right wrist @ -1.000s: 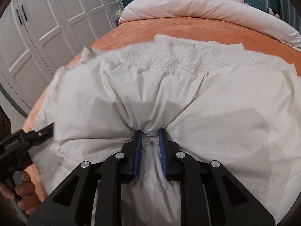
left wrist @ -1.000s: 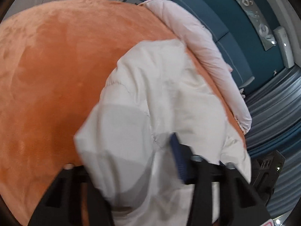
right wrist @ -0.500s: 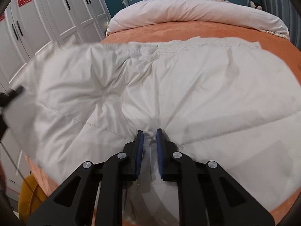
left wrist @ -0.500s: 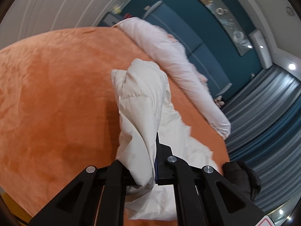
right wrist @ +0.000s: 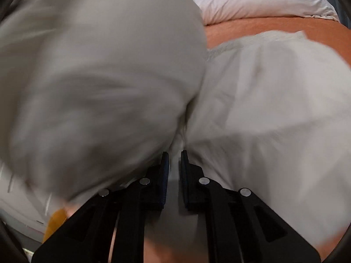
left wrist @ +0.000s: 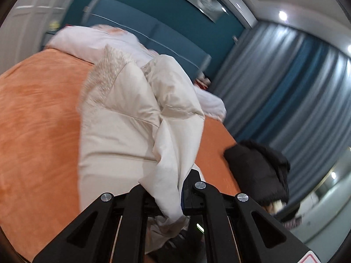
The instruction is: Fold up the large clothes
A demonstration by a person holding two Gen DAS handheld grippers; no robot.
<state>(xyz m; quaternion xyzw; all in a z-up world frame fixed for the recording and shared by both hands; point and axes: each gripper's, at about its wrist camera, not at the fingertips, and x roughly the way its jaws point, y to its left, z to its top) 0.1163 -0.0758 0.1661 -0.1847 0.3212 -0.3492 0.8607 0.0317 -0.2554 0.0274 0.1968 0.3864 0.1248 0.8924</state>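
A large cream padded garment (left wrist: 122,114) lies on the orange bed cover (left wrist: 39,120). My left gripper (left wrist: 173,188) is shut on a bunched edge of it and holds that edge lifted off the bed, the cloth draping over its fingers. In the right wrist view the lifted part (right wrist: 87,65) is a blurred sheet filling the left half, above the flat part of the garment (right wrist: 263,109). My right gripper (right wrist: 174,155) has gathered cream cloth pinched between its blue pads, and its jaws are closing.
A white duvet roll (right wrist: 252,4) lies across the head of the bed (right wrist: 274,28) before a teal headboard. A black garment (left wrist: 258,171) sits at the bed's right edge, with grey-blue curtains (left wrist: 285,76) behind. Something yellow (right wrist: 54,221) shows low on the left.
My left gripper closed on the garment's edge, then rose and swung it over the flat part. The lifted cloth now covers the left of the right wrist view. The right pads narrowed.
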